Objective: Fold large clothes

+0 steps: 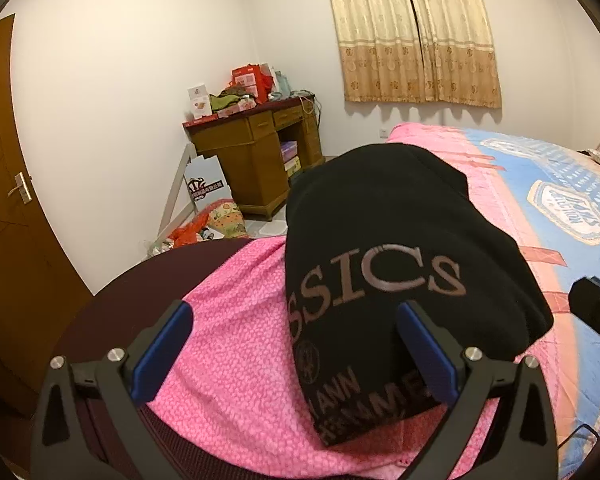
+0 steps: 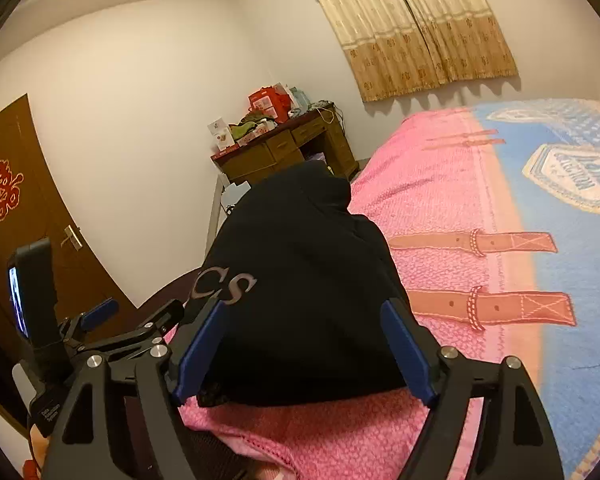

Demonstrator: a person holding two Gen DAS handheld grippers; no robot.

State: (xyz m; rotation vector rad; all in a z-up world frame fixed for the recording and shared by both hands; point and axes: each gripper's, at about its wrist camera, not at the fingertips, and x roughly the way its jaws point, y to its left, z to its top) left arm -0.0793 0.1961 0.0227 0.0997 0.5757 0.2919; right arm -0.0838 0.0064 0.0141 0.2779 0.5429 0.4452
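White walls close off a bedroom corner where a wooden desk piled with red boxes stands under beige patterned curtains. A bed fills the right side, spread with a cover that is pink toward its near edge and blue farther in, printed with belt-like straps and a badge motif whose lettering is too warped to read.

On the pink near edge of the bed lies the black garment, folded into a compact mound. In the left wrist view its front shows large pale letters "SSICS", with a round emblem below and smaller lines reading partly "ANN" and "AME". The right wrist view catches only "CS" at the garment's left flank, and otherwise sees plain black cloth.

Only the right wrist view shows the red double-happiness paper cutting on the brown door and the recessed ceiling lights. Only the left wrist view shows the clutter on the floor beside the desk: a white carton with a dark crest and a heap of coloured cloth.

Both pairs of tongs stand spread wide with nothing gripped. The left tongs have the garment's near left part lying between the blue pads, not pressed. The right tongs straddle the garment's near right end, pads clear of the cloth. The left tool, with a lit small screen, appears at the right view's left edge.
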